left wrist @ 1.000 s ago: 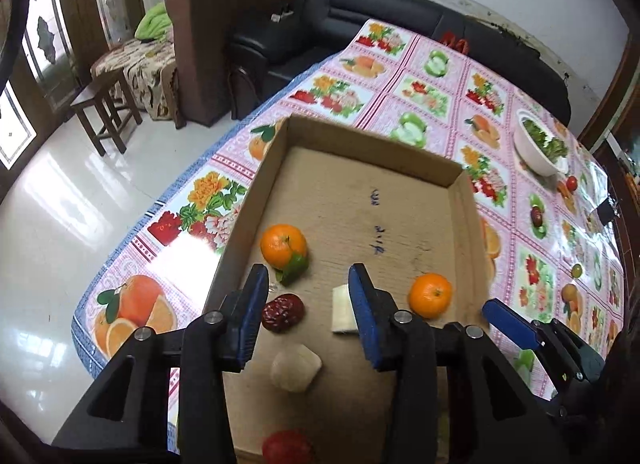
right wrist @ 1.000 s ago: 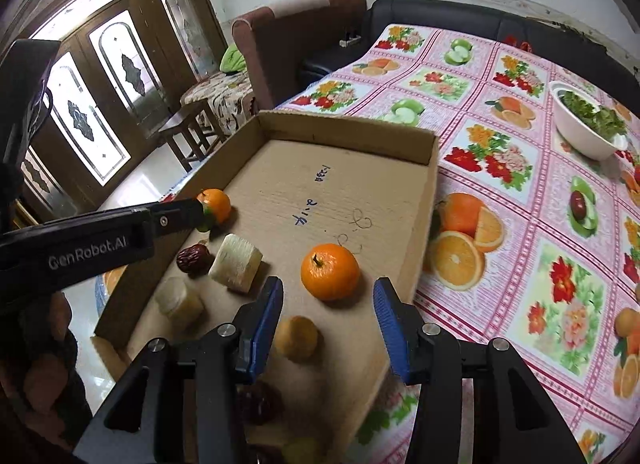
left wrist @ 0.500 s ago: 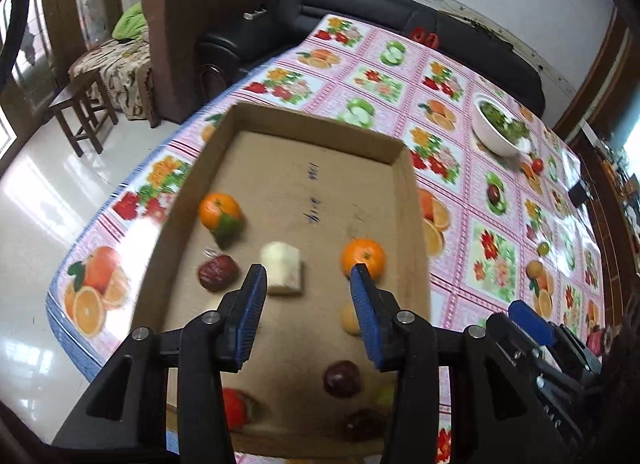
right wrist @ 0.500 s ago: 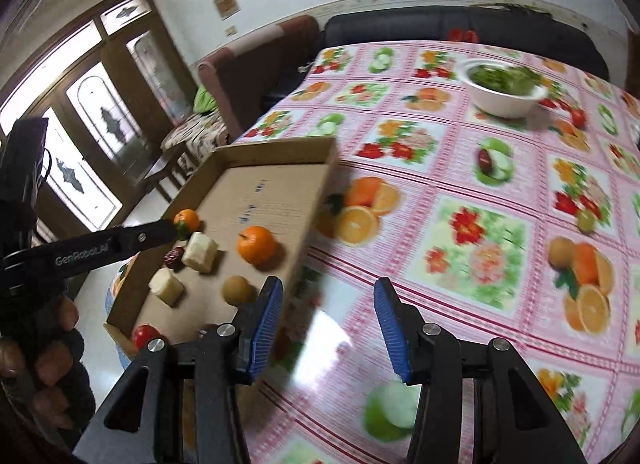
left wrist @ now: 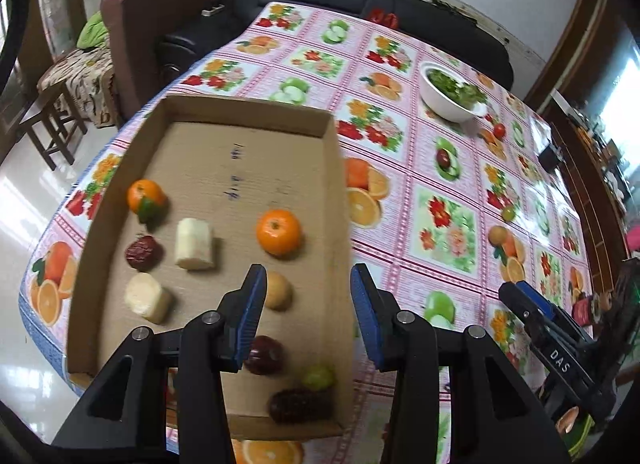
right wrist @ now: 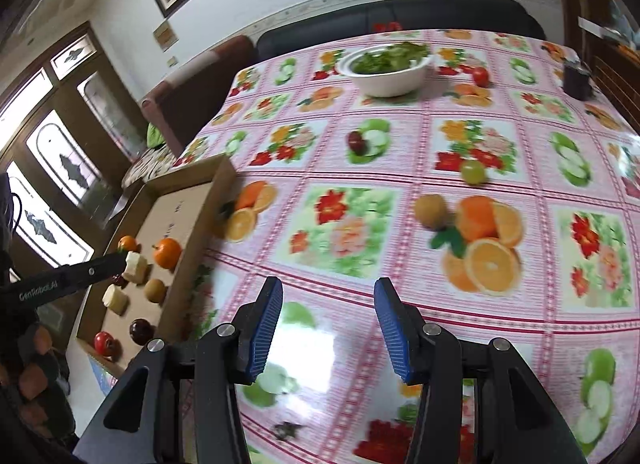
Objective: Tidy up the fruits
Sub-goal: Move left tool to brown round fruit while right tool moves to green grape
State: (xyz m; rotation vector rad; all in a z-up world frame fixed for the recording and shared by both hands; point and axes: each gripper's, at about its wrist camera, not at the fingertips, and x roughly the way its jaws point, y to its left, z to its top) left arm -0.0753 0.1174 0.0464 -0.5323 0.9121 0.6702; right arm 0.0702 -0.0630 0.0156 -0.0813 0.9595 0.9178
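Pink fruit-print tablecloth (right wrist: 400, 264), brown cardboard tray (left wrist: 248, 112)

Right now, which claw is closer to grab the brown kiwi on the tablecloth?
Probably the right claw: it is open, empty and faces the loose kiwi on the tablecloth. The left claw hangs over the cardboard box.

Daylight from the glazed doors (right wrist: 60, 168) at the left lights both views brightly, throwing white glare on the glossy tablecloth (right wrist: 304, 344) and on the floor tiles (left wrist: 24, 200). Fisheye bending curves the table's edges, corners go black, and the right view is smeared by motion blur.
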